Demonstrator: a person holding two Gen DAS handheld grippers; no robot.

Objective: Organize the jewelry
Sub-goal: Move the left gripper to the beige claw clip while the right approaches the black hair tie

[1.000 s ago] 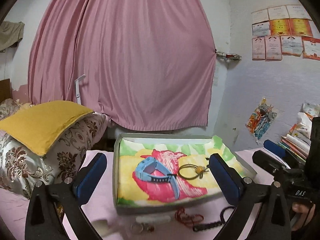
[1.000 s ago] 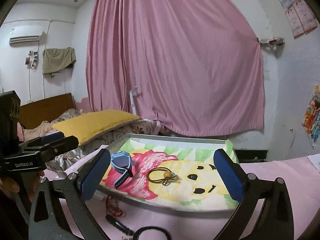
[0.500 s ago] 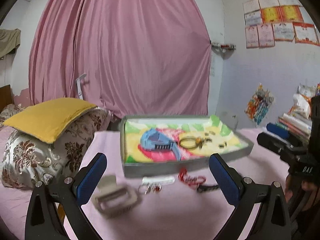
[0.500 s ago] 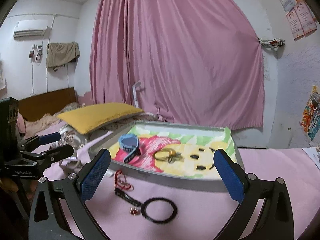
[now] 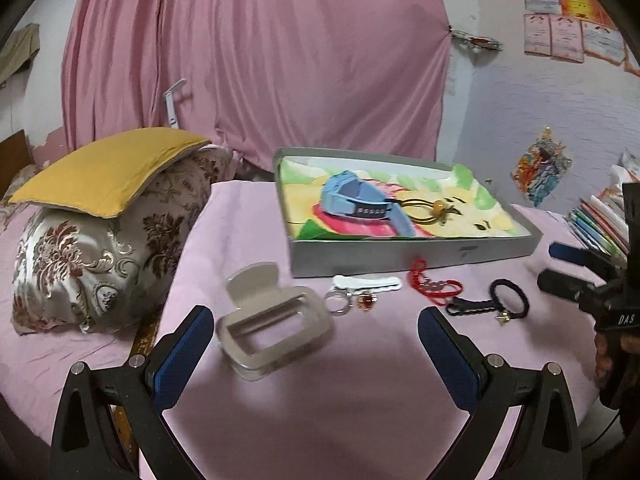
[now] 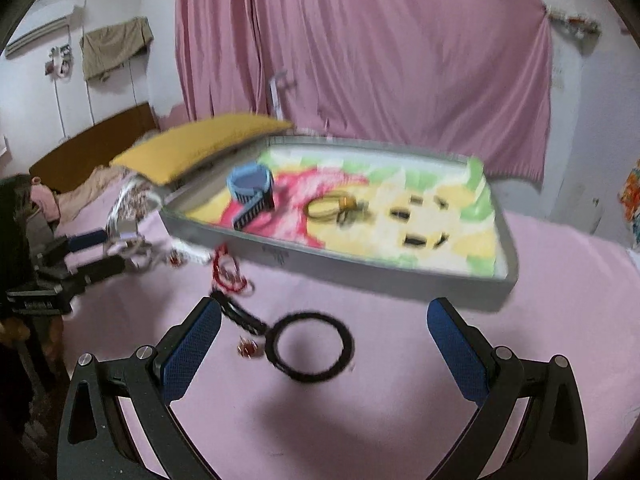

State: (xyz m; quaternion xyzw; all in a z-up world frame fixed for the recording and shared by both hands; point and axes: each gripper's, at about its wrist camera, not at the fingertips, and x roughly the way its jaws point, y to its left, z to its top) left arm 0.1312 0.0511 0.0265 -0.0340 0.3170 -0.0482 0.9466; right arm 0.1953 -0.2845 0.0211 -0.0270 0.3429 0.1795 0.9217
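Observation:
A grey tray (image 5: 400,256) with a cartoon lining holds a blue watch (image 5: 360,200) and a gold hair tie (image 5: 428,210); it also shows in the right wrist view (image 6: 360,276). In front of it on the pink cloth lie a beige hair claw (image 5: 272,324), a ring (image 5: 338,304), a red stone (image 5: 366,302), a red cord bracelet (image 5: 432,284), a black braided strap (image 5: 468,306) and a black hair tie (image 6: 310,346). My left gripper (image 5: 316,356) is open and empty, just behind the claw. My right gripper (image 6: 324,356) is open and empty, around the black hair tie.
A yellow pillow (image 5: 104,168) on a patterned cushion (image 5: 100,248) lies left of the tray. Books (image 5: 600,220) are stacked at the right. A pink curtain (image 5: 256,60) hangs behind. A small red charm (image 6: 248,348) lies by the black hair tie.
Both grippers have pulled back and tilted down from the tray towards the loose items on the cloth. Both stay open and empty.

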